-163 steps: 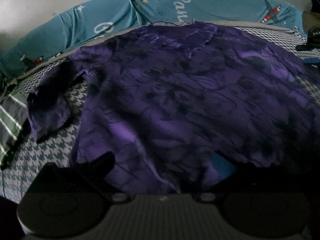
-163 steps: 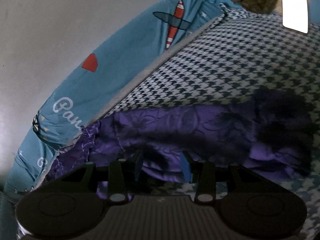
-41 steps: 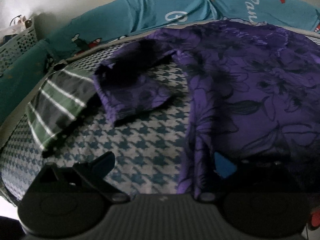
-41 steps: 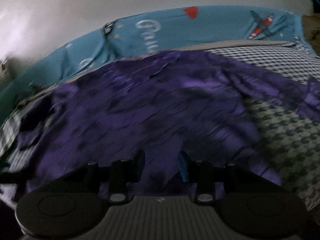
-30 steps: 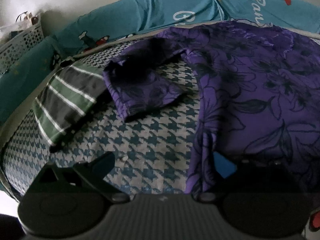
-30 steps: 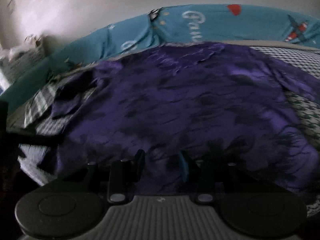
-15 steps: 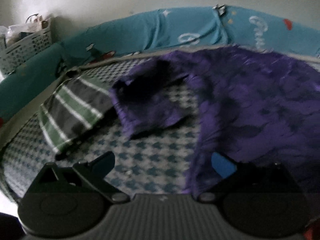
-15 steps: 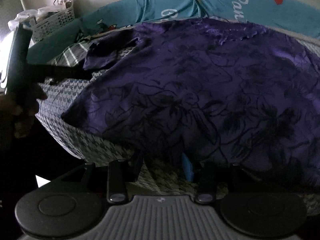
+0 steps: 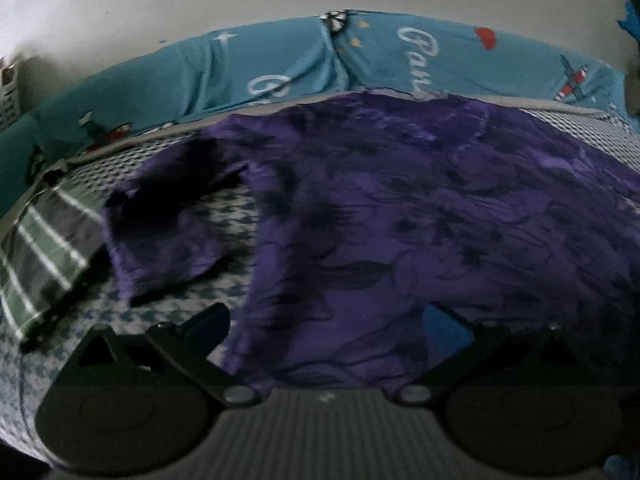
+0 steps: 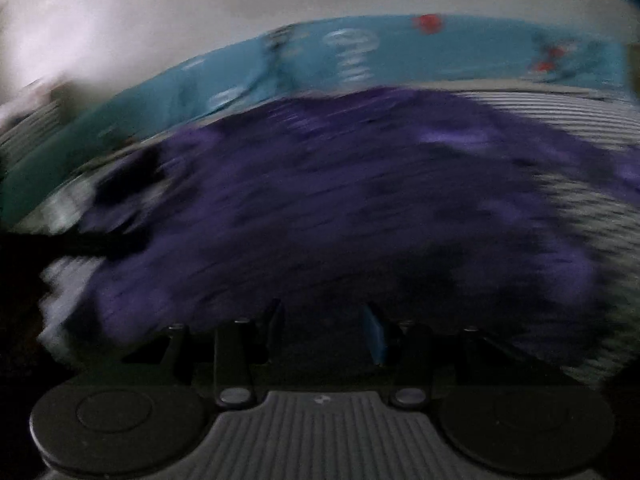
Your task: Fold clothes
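A purple floral shirt [image 9: 420, 216] lies spread flat on the houndstooth bed cover [image 9: 168, 312], its left sleeve [image 9: 160, 232] stretched out to the side. My left gripper [image 9: 326, 324] is open wide at the shirt's near left corner, and the hem lies between its fingers. The right wrist view is blurred by motion. There the same shirt [image 10: 340, 208] fills the middle, and my right gripper [image 10: 322, 326] hovers open over its near hem with nothing clamped. A dark bar at that view's left edge is too blurred to identify.
A folded green and grey striped garment [image 9: 36, 256] lies left of the sleeve. A teal printed bumper [image 9: 304, 60] runs along the far side of the bed against a pale wall. A white basket [image 9: 8, 96] stands at the far left.
The left gripper has swung right, so the shirt's corner now sits between its fingers. The right gripper is moving fast, and its view has lifted from the bed's near edge toward the wall.
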